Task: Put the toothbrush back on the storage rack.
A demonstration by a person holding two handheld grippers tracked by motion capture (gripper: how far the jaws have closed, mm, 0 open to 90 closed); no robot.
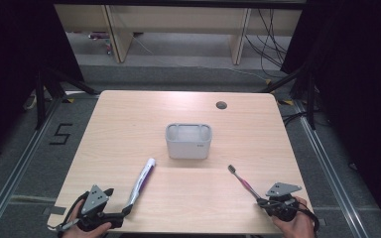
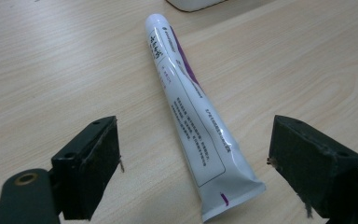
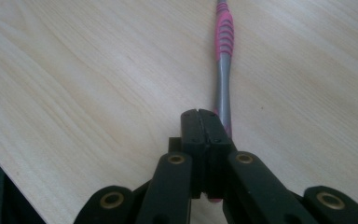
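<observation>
- Black pads of the left tool (image 2: 193, 163) are standing wide apart at the near desk edge, with the crimped tail of the toothpaste tube (image 2: 193, 116) lying between them and neither pad touching it.
- From above, that left tool (image 1: 121, 214) is sitting low at the tube's (image 1: 143, 181) near end, and the tube is lying flat on the desk (image 1: 129, 119), its cap pointing toward the grey holder (image 1: 188, 141).
- Trouble I can see coming here: the pads would be closing on the flat, thin crimp, so the tube may twist or slip out as it comes up, or its cap end may droop and knock the holder's rim.
- Over on the other side, the right tool (image 3: 206, 122) is shut tight, its pads pressed together; the toothbrush (image 3: 223, 70) handle is running along just beside them, and its very end is peeking pink beneath the tool.
- Whether the brush is really pinched I cannot tell; it looks more beside the pads than between them.
- If the hold is that marginal, lifting could leave the brush (image 1: 242, 182) behind on the desk or let it swing and drop.
- Both things are lying well short of the holder, and the right tool (image 1: 263, 202) is close to the desk edge, so a fumble there could send the brush to the floor.
</observation>
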